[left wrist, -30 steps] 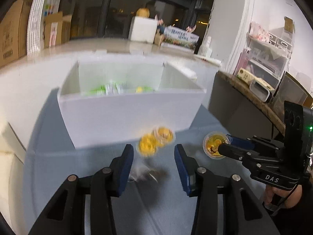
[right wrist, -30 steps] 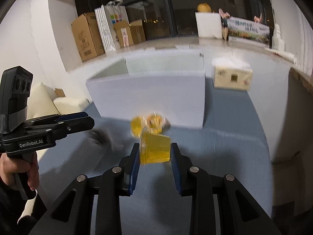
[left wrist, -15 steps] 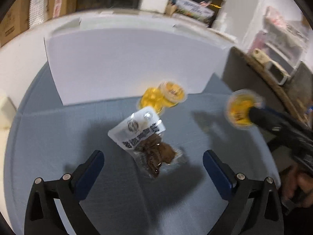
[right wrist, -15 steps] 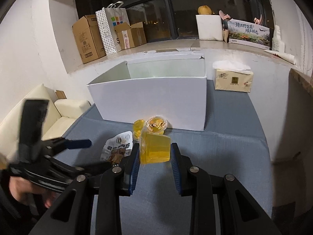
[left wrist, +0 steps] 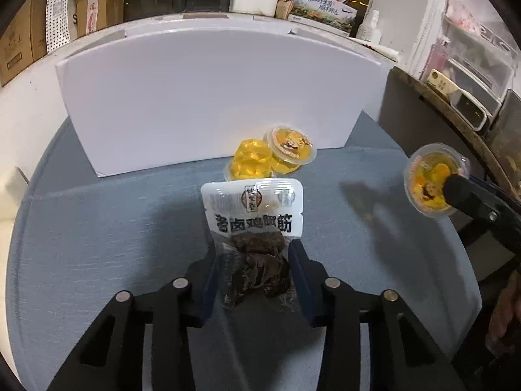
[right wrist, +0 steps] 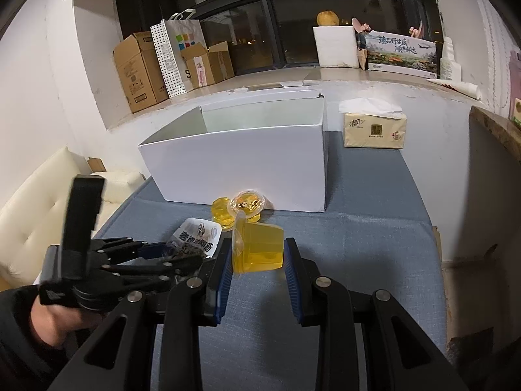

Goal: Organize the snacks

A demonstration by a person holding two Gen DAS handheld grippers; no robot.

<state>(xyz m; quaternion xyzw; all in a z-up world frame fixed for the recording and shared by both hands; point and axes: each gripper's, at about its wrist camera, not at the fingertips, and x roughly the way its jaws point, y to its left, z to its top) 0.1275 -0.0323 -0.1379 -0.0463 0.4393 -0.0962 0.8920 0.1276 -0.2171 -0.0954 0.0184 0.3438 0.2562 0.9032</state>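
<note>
Lying lengthwise between the left jaws, the pouch (left wrist: 253,228) points boxward.

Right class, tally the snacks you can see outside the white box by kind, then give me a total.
Yellow jelly cups: 3 (one held in the right gripper, two on the table by the box)
Braised meat packet: 1, between the left gripper's fingers
Total: 4

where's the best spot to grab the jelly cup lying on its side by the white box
Grip the tipped jelly cup across its faceted yellow walls, coming from above, probably from its left. The upright cup touches its right side and the white box stands close behind.
</note>
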